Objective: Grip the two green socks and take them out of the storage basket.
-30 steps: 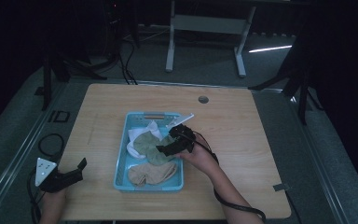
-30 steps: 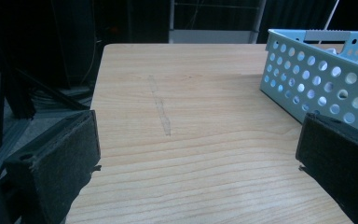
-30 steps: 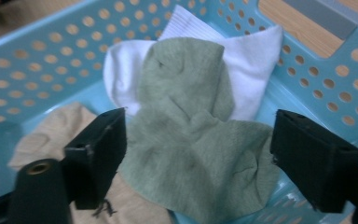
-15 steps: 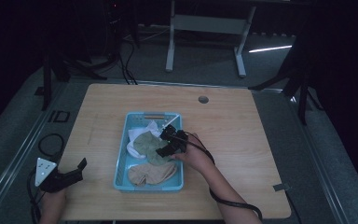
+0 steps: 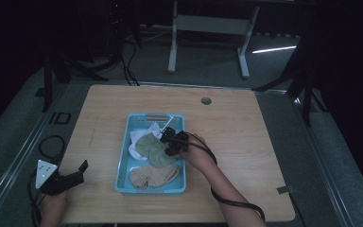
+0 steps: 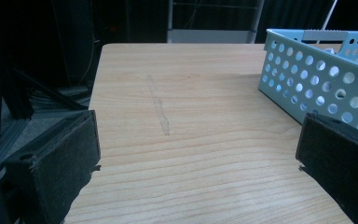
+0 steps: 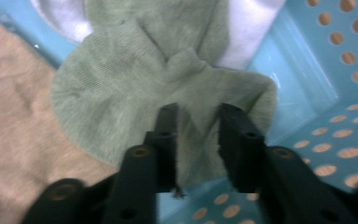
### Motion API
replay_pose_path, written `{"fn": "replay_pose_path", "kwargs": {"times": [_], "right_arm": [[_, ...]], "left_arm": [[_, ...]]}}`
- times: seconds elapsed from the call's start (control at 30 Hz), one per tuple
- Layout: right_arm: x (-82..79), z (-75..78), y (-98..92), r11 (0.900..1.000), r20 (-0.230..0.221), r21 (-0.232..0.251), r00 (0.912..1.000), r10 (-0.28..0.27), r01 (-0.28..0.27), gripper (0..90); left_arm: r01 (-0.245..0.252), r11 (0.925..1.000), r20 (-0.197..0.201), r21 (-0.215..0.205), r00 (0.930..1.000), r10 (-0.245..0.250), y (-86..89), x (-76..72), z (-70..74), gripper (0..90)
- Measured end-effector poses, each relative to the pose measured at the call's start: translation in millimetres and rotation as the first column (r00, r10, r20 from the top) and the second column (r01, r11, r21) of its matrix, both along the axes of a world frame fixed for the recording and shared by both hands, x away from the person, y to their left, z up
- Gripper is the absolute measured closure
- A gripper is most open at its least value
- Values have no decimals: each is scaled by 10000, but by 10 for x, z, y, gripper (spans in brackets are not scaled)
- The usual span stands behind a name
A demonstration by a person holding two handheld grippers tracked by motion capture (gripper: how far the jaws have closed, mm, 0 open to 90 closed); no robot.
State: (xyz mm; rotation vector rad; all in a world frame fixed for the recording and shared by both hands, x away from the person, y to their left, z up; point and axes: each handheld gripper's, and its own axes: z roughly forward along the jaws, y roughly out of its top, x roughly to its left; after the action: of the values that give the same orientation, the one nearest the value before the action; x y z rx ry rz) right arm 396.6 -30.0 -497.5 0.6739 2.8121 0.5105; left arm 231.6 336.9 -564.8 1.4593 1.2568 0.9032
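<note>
Light wooden table [image 5: 246, 142], dim room. A pale blue perforated basket [image 5: 125, 161] sits near the table's middle, long side running away from the person. Inside it: a white cloth [image 5: 139, 138] at the far end, a green sock [image 5: 152, 149] lying over it in the middle, a tan sock [image 5: 155, 176] at the near end.

Right gripper [image 5: 170, 141] is down inside the basket, over the green sock's right edge. In the right gripper view its jaws stand a little apart with a fold of the green sock [image 7: 158, 88] between them; the cloth bunches up in the gap, but I cannot tell whether it is pinched.

Left gripper [image 5: 78, 172] rests at the table's near left corner, well apart from the basket. Its jaws are spread wide, with bare wood between them; the basket wall [image 6: 317, 79] shows just beyond the right jaw.
</note>
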Motion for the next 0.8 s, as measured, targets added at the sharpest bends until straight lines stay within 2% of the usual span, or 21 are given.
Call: {"fn": "replay_pose_path", "kwargs": {"times": [0.07,0.13,0.17,0.23,0.4,0.47,0.5,0.53,0.57,0.67,0.7,0.8], "right_arm": [[17,8,-23,9998,-50,142,9999,-117,117,868],[24,16,-38,9993,-121,307,9997,-199,203,898],[32,32,-61,9979,-237,570,9993,-284,297,900],[28,54,-77,9972,-125,677,9995,-302,310,900],[10,124,-82,9957,-203,878,9994,-277,294,900],[19,140,-70,9956,-13,861,9993,-366,366,899],[25,136,-55,9965,-43,760,9994,-343,345,810],[35,130,-32,9971,36,705,9995,-303,300,646],[43,129,-6,9971,64,667,9993,-364,359,613],[35,110,81,9994,300,108,9990,-324,321,587],[35,110,81,9994,300,108,9990,-324,321,587],[48,70,141,9990,262,-325,9992,-312,320,663]], "left_arm": [[-4,10000,-1,-11,10000,4,0,0,0,0],[-1,10000,-1,-18,10000,1,1,1,0,0],[0,10000,0,-11,10000,0,1,0,0,0],[-1,10000,-1,-5,10000,1,1,0,0,0],[-6,10000,-8,-4,10000,6,0,1,0,0],[-3,10000,-13,-4,10000,3,-1,2,0,0],[4,10000,-12,3,10000,-4,0,2,0,0],[-2,10000,-14,-4,10000,2,-1,2,0,0],[-1,10000,-13,-11,10000,1,0,2,0,0],[10,10000,-4,-4,10000,-10,1,0,0,0],[10,10000,-4,-4,10000,-10,1,0,0,0],[20,10000,6,-7,10000,-20,1,0,0,0]]}}
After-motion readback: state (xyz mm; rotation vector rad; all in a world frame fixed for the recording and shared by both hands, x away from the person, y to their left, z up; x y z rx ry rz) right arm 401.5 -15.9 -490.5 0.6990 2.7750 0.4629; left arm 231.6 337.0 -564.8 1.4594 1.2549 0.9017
